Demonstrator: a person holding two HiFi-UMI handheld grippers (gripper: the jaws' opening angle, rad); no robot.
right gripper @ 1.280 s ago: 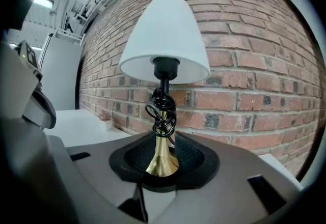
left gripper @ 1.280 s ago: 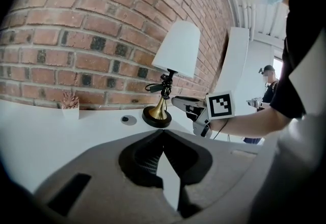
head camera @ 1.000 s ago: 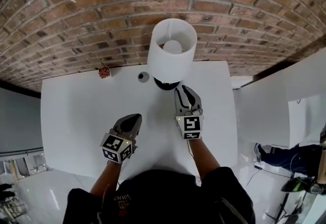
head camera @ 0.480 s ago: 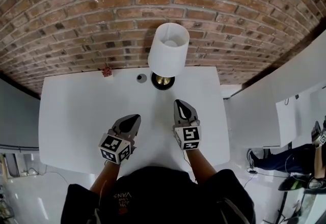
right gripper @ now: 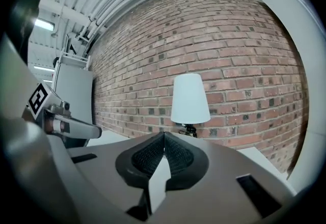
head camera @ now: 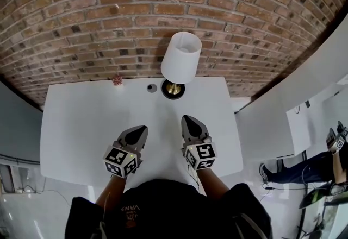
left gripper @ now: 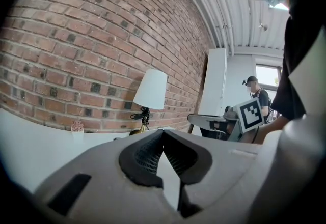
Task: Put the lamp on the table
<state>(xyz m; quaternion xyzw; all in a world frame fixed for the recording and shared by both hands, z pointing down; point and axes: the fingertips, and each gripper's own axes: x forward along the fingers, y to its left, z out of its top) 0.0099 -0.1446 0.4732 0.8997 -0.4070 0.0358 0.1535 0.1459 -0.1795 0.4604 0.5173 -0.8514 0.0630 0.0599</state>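
Nearest, the left gripper [head camera: 142, 130] and the right gripper [head camera: 188, 120] hover side by side over the white table [head camera: 76, 124], each with its jaws pressed together and nothing between them. Well beyond them the lamp [head camera: 181, 58] stands upright at the table's far edge, its white shade above a dark round base, close to the brick wall [head camera: 98, 20].

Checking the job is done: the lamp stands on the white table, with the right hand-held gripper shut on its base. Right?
No: the right hand-held gripper is shut on nothing, apart from the base, as the right gripper view shows. The lamp does stand on the white table.
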